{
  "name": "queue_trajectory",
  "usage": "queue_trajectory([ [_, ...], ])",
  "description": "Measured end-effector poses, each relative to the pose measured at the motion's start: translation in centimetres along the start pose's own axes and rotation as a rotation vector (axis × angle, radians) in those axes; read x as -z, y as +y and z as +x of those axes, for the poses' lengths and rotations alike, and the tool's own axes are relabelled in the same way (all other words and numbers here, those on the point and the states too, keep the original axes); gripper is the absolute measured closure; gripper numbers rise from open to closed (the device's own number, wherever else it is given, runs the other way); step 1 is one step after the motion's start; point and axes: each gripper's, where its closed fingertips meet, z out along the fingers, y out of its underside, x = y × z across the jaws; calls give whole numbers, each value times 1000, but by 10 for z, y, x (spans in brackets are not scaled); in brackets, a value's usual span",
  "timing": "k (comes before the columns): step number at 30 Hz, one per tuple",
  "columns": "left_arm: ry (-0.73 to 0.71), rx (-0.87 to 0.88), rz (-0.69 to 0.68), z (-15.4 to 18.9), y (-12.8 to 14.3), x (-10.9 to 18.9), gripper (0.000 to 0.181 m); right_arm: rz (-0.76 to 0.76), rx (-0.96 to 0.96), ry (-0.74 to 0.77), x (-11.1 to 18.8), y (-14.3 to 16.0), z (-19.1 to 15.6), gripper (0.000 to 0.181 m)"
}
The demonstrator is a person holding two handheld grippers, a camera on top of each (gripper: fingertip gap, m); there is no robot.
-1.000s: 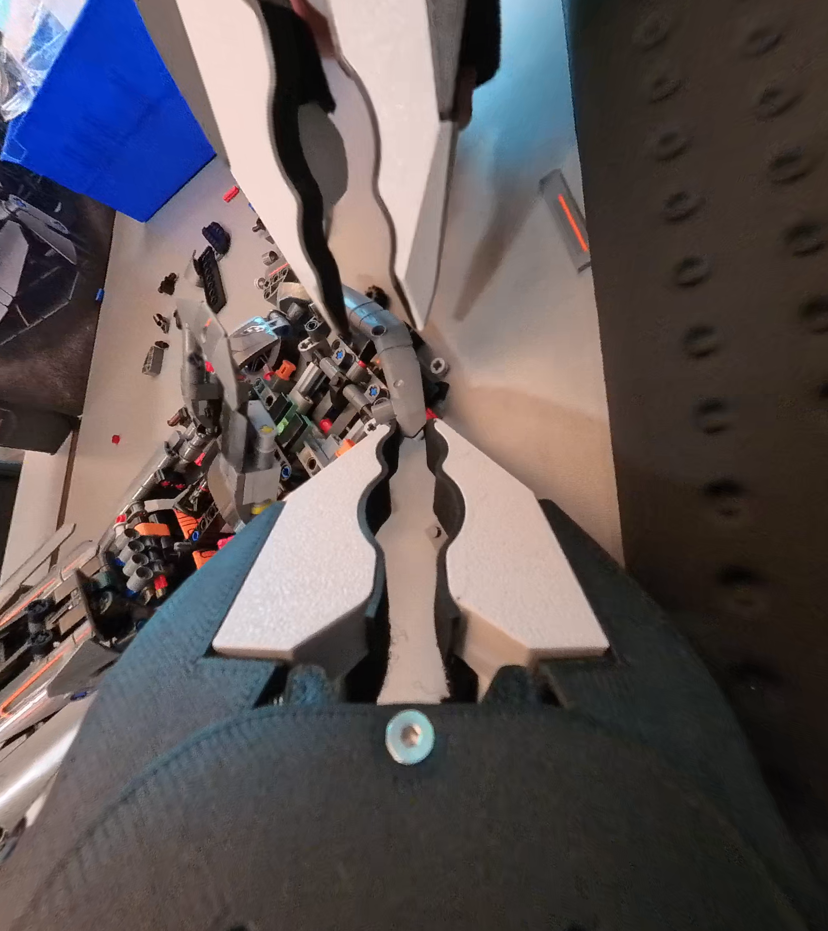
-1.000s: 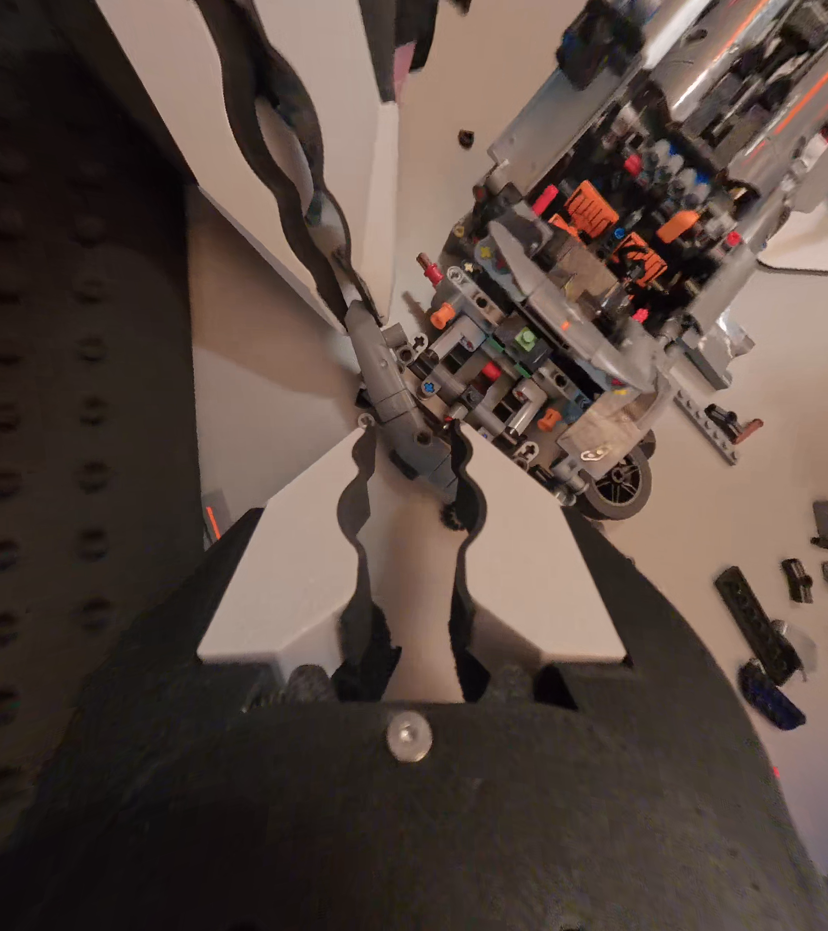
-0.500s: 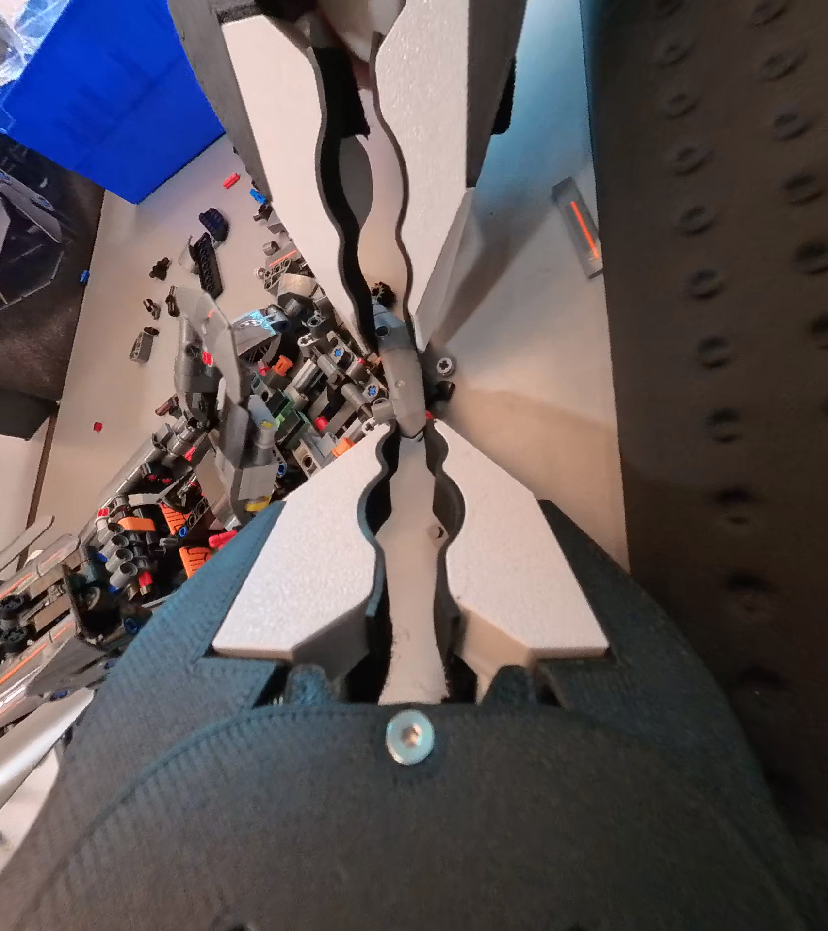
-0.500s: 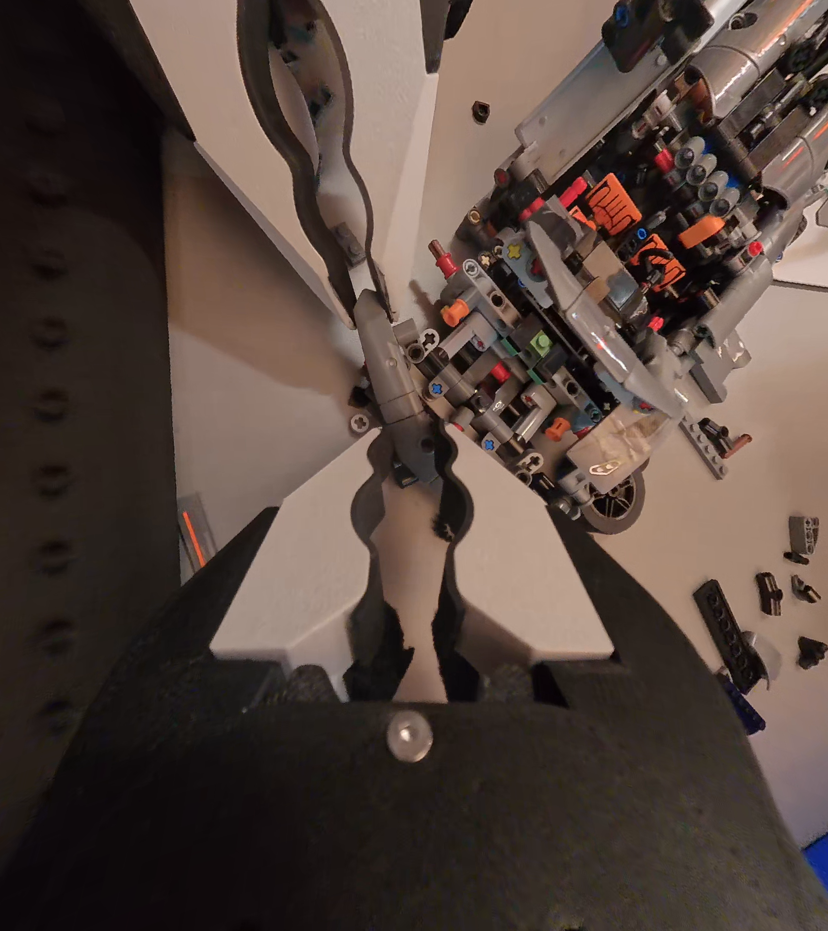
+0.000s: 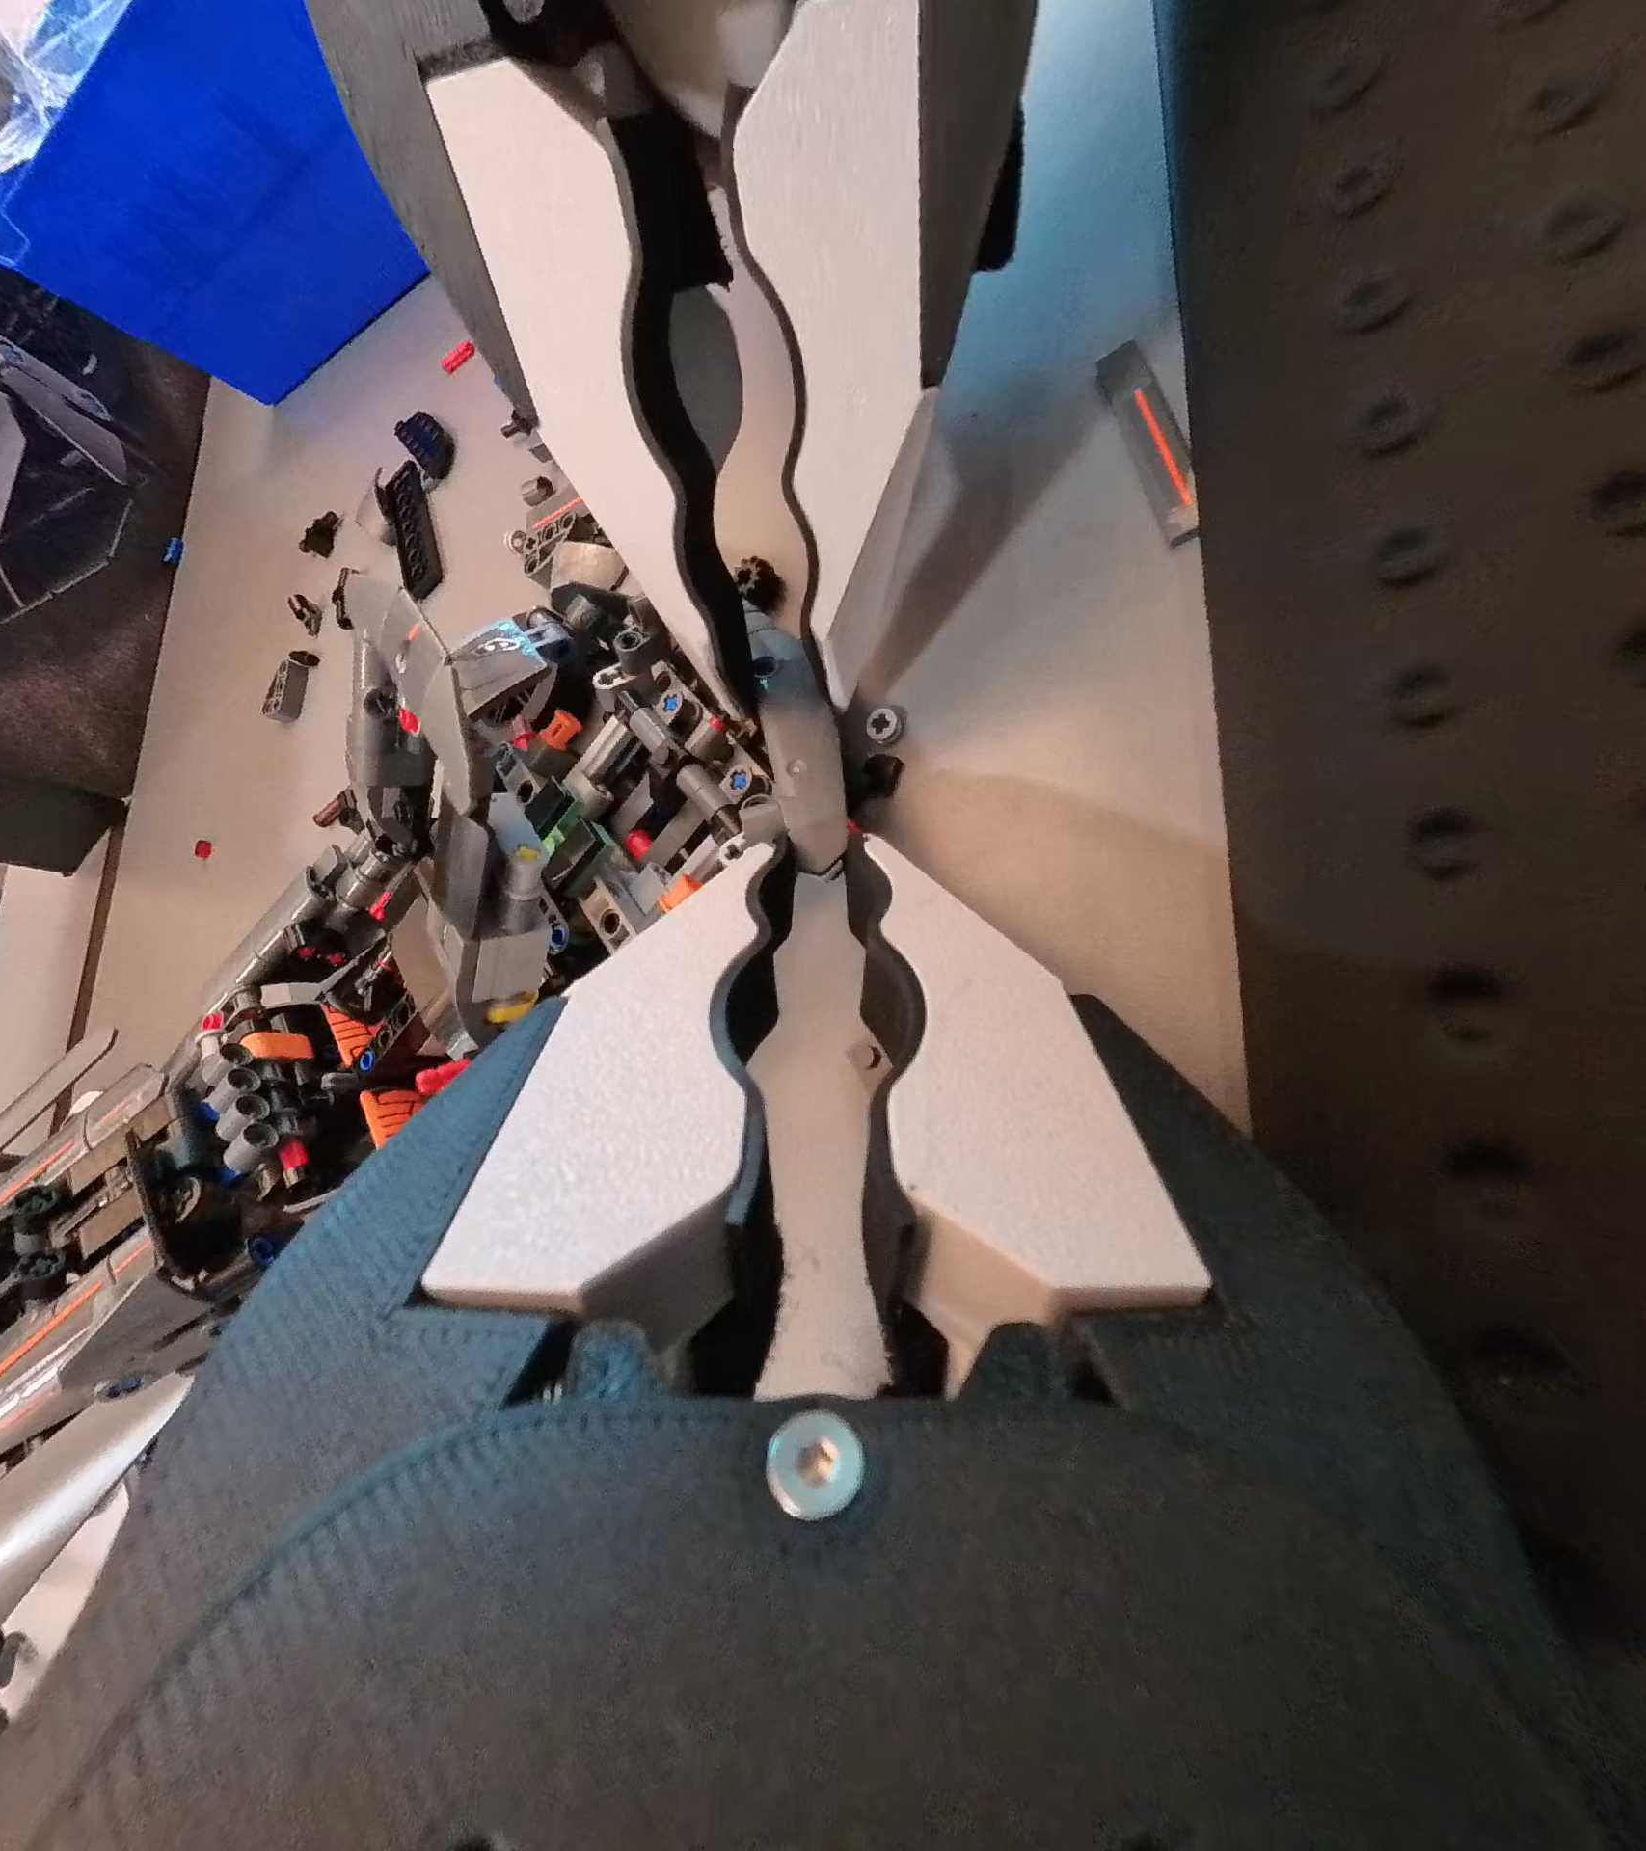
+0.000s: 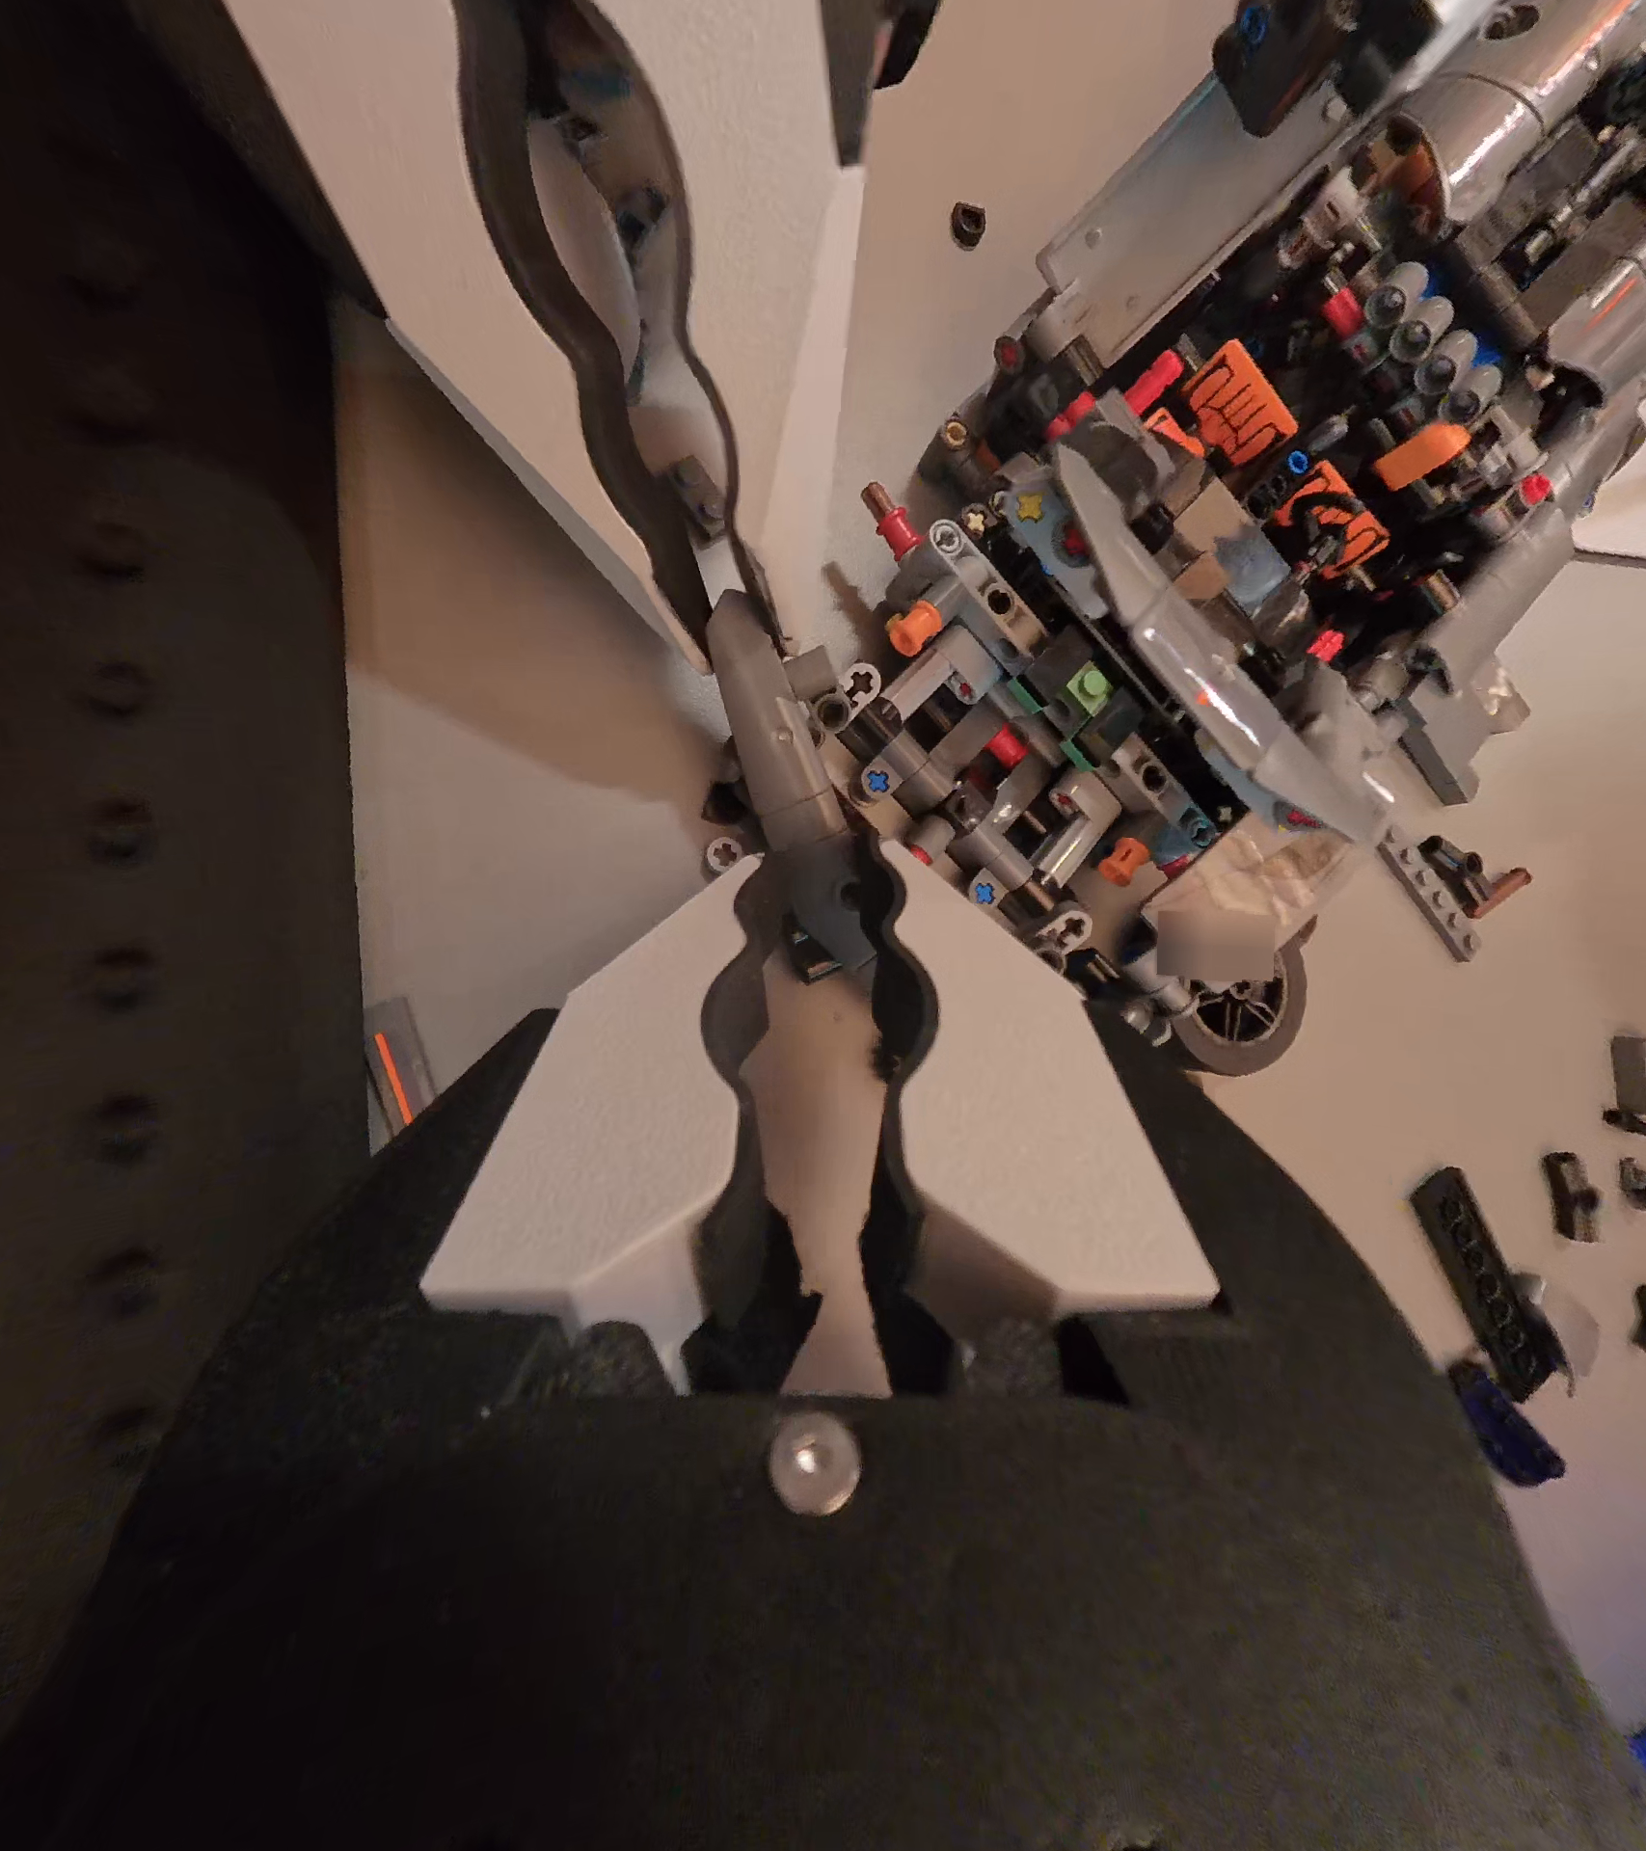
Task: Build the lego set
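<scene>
Two hand-held grippers pinch one grey curved panel (image 5: 803,761); blue bin (image 5: 187,190) beyond.

Lego car (image 6: 1199,621) rear cut off at frame edge, blue bin (image 5: 187,190) cropped, grey panel (image 6: 783,751) ends hidden between jaws
</scene>
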Motion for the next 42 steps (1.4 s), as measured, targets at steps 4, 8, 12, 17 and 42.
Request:
queue_trajectory([
  [4, -3, 2, 7, -2, 0, 0, 173, 97, -33, 23, 14, -9, 6, 166],
  [8, -10, -9, 5, -2, 0, 1, 173, 73, -139, 49, 21, 10, 17, 154],
  [12, -6, 0, 6, -2, 0, 1, 173, 89, -248, 94, 28, 21, 33, 154],
  [17, -7, 0, 6, -2, 0, 1, 173, 61, -360, 90, 22, 31, 42, 145],
  [42, -2, 35, 18, -4, 0, 0, 173, 26, -501, 87, 8, 13, 64, 181],
])
